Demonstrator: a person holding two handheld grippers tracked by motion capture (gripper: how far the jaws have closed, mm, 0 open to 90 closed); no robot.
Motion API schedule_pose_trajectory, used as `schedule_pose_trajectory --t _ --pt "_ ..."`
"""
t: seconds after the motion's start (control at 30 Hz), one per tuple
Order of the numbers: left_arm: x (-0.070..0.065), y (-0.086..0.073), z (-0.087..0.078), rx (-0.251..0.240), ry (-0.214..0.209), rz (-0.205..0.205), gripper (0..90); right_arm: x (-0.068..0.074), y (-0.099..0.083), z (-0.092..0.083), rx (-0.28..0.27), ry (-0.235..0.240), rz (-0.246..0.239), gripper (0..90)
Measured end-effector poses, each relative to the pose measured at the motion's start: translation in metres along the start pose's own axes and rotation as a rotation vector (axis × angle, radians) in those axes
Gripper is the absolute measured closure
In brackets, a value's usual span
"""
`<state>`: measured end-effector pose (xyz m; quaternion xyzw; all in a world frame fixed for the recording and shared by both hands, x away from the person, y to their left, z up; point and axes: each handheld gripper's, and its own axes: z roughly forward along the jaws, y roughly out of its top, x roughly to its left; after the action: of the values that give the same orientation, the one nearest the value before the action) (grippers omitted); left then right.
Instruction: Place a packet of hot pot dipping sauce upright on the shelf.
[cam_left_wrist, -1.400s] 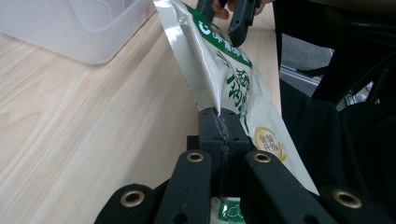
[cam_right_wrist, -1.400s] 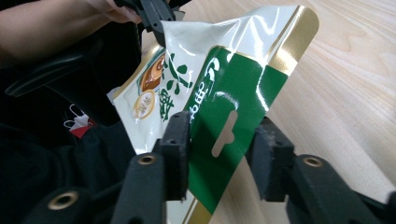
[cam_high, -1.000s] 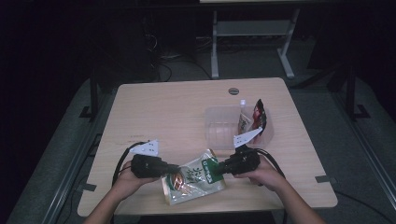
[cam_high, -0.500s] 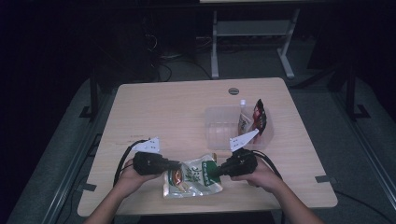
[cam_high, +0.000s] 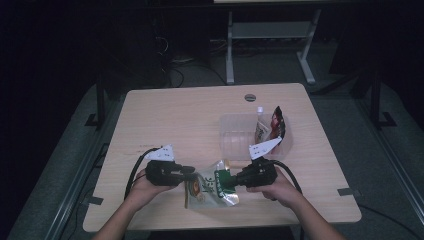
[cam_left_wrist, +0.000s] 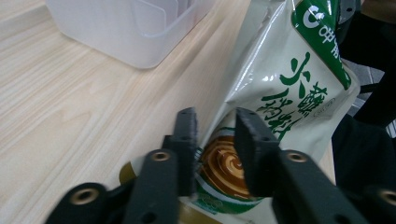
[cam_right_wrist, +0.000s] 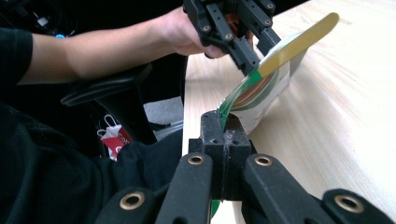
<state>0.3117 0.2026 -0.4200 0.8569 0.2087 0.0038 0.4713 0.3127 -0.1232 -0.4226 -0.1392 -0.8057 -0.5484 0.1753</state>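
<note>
Green-and-cream glossy foil snack pouch (cam_high: 212, 187): my right gripper (cam_right_wrist: 223, 128) clamps its edge. My left gripper (cam_left_wrist: 215, 140) has just been opening, jaws apart, pouch between them.

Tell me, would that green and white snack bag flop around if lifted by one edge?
Probably. The snack bag is thin, glossy film that creases and bends between the grippers, so it would likely sag. Its shiny surface may slip in a loose hold. The right gripper pinches just its edge, which suggests it is light.

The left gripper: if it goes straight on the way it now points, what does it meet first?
Probably the white-and-green foil snack bag: the left gripper has just been opening, with the bag's edge between its jaws. Beyond it is the right gripper.
</note>
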Motion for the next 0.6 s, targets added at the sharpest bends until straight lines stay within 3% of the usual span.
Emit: schedule_pose_trajectory --t 0.2,0.3,0.6 --pt "0.002 -0.002 -0.007 -0.006 0.009 -0.023 53.7 0.004 0.004 -0.008 -0.052 -0.012 -0.004 90.0" --pt "0.004 -0.005 -0.011 -0.014 0.013 -0.031 52.6 0.007 0.008 -0.015 -0.088 -0.034 -0.026 90.0" --pt "0.007 -0.009 -0.014 0.003 0.002 -0.045 52.3 0.017 0.017 -0.028 -0.13 -0.106 -0.072 90.0"
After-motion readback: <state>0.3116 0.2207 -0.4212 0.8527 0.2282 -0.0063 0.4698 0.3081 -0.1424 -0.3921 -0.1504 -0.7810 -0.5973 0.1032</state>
